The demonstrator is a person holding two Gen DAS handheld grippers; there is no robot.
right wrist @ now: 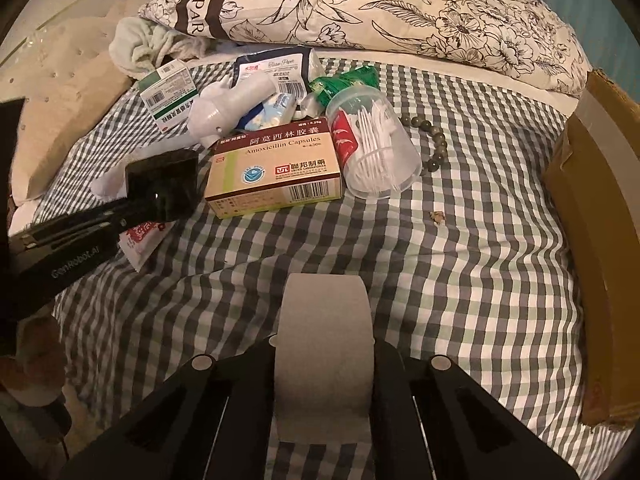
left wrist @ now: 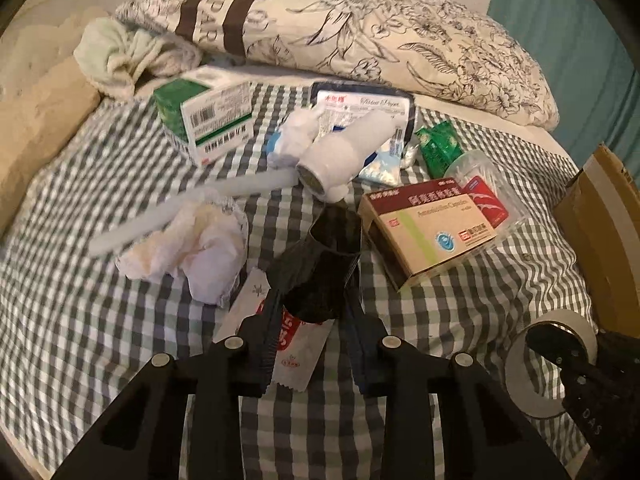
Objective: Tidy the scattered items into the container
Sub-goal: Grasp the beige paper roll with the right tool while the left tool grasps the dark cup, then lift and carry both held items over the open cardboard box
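My left gripper (left wrist: 314, 280) is shut on a black box (left wrist: 320, 268) and holds it above the checked sheet; from the right wrist view the box (right wrist: 164, 186) sits at the left. My right gripper (right wrist: 324, 344) is shut on a roll of tape (right wrist: 324, 340), also visible in the left wrist view (left wrist: 536, 368). The cardboard box container (right wrist: 592, 240) stands at the right edge. Scattered items lie ahead: an amoxicillin box (right wrist: 276, 168), a clear tub of cotton swabs (right wrist: 376, 148), a green-white medicine box (left wrist: 208, 116), crumpled tissue (left wrist: 192, 244), a red-white sachet (left wrist: 288, 344).
A floral pillow (right wrist: 360, 12) lies across the back. A pale towel (left wrist: 120, 56) is bunched at back left. A tissue pack (left wrist: 360, 108), a white bottle (left wrist: 344, 152), green sachets (left wrist: 436, 144), a bead bracelet (right wrist: 432, 136) and a small crumb (right wrist: 436, 217) lie on the sheet.
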